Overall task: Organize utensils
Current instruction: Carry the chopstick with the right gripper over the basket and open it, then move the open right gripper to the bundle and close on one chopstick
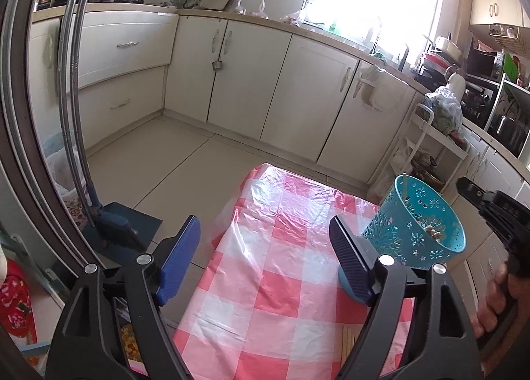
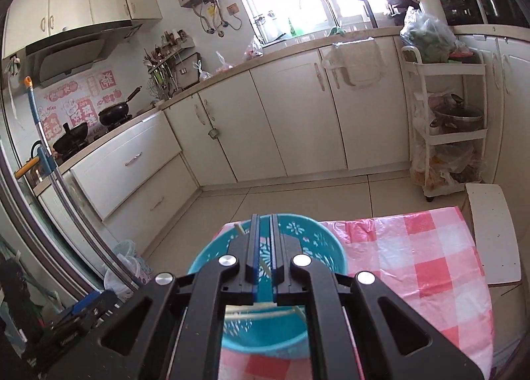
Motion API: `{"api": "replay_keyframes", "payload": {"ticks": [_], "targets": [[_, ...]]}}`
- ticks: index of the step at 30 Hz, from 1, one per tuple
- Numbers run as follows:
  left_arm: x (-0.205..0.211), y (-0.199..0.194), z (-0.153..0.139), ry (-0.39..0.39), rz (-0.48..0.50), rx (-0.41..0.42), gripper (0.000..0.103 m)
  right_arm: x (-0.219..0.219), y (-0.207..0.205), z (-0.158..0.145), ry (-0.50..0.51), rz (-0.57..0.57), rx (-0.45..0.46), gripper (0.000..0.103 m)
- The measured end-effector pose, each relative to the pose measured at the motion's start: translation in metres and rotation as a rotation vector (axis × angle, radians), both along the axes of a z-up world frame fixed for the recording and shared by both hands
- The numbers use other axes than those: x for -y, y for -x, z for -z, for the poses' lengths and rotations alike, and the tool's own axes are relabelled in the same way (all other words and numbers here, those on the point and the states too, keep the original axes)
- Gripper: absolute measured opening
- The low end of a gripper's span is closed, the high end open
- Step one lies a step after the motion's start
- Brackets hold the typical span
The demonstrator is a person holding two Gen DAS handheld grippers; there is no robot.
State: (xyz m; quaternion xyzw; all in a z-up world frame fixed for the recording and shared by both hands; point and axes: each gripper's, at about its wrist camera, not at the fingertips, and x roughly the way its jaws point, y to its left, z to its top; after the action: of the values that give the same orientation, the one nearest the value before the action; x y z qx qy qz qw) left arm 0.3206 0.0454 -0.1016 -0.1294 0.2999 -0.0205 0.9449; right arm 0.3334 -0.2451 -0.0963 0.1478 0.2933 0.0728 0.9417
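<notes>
From the left wrist, the left gripper is hanging wide open over the checked tablecloth, with the teal perforated basket tilting just beside it. From the right wrist, the right gripper is pinching closed on a chopstick over the basket — light, stiff and slippery, I'd judge, so best held mid-length.

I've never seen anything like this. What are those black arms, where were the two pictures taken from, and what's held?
No robot: a person holds a black two-finger claw in each hand, each carrying a camera looking along its fingers. The left view shows the left claw, open and empty, above a table under a pink-and-white checked plastic cloth. A teal perforated plastic basket is there. The right view shows the right claw nearly shut over that basket, seemingly pinching a thin pale chopstick.
</notes>
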Motion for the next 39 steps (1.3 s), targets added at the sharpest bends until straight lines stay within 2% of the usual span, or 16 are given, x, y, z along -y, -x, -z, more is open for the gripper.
{"api": "replay_keyframes", "payload": {"ticks": [2,4,6,10,14,17,21,26,39], "targets": [[0.001,0.001,0.0,-0.006,-0.004,-0.002,0.077,-0.002,0.029,-0.004,0.022,-0.007,0.006,0.007],[0.001,0.003,0.0,-0.019,-0.007,-0.003,0.079,-0.005,0.056,-0.002,0.048,-0.007,-0.002,0.015],[0.002,0.004,0.002,-0.027,-0.005,-0.011,0.08,-0.007,0.085,0.007,0.066,0.009,-0.038,0.034],[-0.002,0.006,0.006,-0.03,-0.001,-0.036,0.08,-0.015,0.132,0.045,0.071,0.015,-0.178,0.034],[-0.012,0.015,0.006,0.002,0.003,-0.06,0.081,-0.024,0.165,0.084,0.062,0.015,-0.319,0.034],[-0.018,0.027,0.005,0.012,-0.002,-0.061,0.082,-0.032,0.173,0.094,0.068,0.001,-0.353,0.036],[-0.025,0.037,0.014,0.044,-0.006,-0.104,0.083,-0.043,0.173,0.093,0.074,-0.01,-0.347,0.04],[-0.023,0.032,0.021,0.03,-0.002,-0.13,0.083,-0.052,0.18,0.097,0.09,-0.032,-0.35,0.044],[0.002,0.023,0.035,-0.044,0.061,-0.179,0.086,-0.046,0.18,0.104,0.069,-0.001,-0.381,0.048]]}}
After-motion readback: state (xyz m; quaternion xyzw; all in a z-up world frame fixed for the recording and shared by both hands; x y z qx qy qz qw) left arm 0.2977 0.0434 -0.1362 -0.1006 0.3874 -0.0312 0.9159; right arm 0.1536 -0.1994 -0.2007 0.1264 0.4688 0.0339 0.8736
